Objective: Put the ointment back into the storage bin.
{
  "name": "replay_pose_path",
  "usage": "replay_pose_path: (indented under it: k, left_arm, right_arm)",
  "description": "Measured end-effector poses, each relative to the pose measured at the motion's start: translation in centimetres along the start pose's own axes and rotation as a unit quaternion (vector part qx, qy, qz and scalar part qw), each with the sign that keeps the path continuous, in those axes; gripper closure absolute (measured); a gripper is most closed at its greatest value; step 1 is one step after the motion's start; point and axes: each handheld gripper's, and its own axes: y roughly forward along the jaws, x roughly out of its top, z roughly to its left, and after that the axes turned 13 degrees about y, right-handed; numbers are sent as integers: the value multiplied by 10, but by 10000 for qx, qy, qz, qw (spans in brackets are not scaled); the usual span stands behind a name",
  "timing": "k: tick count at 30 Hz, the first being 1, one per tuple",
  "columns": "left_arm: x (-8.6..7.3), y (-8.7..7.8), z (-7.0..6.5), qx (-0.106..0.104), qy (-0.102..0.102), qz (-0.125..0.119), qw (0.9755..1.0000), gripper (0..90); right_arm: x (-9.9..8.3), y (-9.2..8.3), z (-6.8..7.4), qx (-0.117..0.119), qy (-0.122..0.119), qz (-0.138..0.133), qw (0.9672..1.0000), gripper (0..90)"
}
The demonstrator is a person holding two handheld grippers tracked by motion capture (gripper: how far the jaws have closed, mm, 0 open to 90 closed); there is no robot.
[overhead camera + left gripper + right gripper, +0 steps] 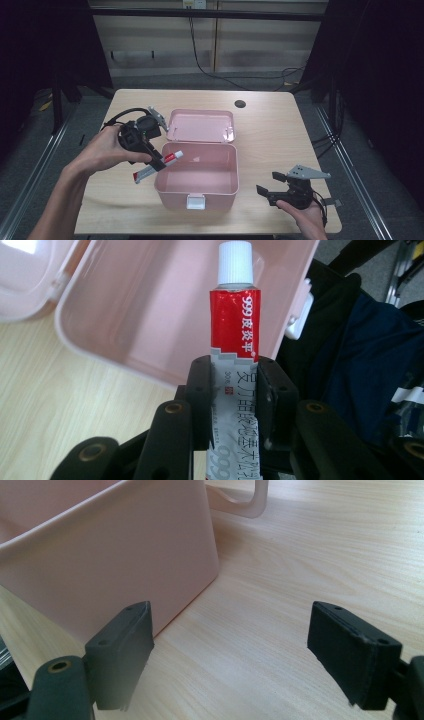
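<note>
1. The lower end of the red, white and silver ointment tube with its white ribbed cap (235, 355) ran off the bottom edge of the left gripper view, and its sides were covered where the left claw (235, 405) clamped it.
2. The small print on the tube was too fine to read.
3. The open pink plastic storage box (100, 555) was cut off by the top and left edges of the right gripper view; its inside was hidden there.
4. In the high view, the right claw (272, 184) partly hid the person's right hand (305, 212).
5. The pale wooden surface (270, 130) lost its near edge at the bottom of the high view.
</note>
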Motion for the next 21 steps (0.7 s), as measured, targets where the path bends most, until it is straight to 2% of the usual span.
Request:
replay_pose_path:
  k: [3, 4, 5, 7, 13, 14, 19, 21]
  left_arm:
    - [9, 7, -1, 27, 57, 26, 10000, 707]
    - [11, 6, 0, -15, 88, 78, 9999, 707]
    - [12, 9, 0, -6, 80, -31, 10000, 707]
    - [15, 13, 1, -74, 90, 18, 9999, 707]
    - [25, 25, 3, -23, 114, 56, 9999, 707]
    - [28, 26, 2, -1, 199, 82, 9998, 707]
    - [41, 30, 0, -29, 359, 142, 9993, 707]
    - [44, 33, 0, -44, 347, 134, 9993, 707]
  right_arm:
    - [0, 0, 0, 2, 9, 3, 10000, 181]
    - [0, 0, 0, 2, 10, 4, 10000, 181]
    - [0, 0, 0, -4, 6, 3, 10000, 181]
    - [0, 0, 0, 6, -1, -1, 10000, 181]
    - [0, 0, 0, 9, 0, 4, 10000, 181]
    - [0, 0, 0, 9, -2, 2, 10000, 181]
    - [0, -1, 0, 10, -1, 7, 10000, 181]
    - [0, -1, 0, 22, -6, 5, 10000, 181]
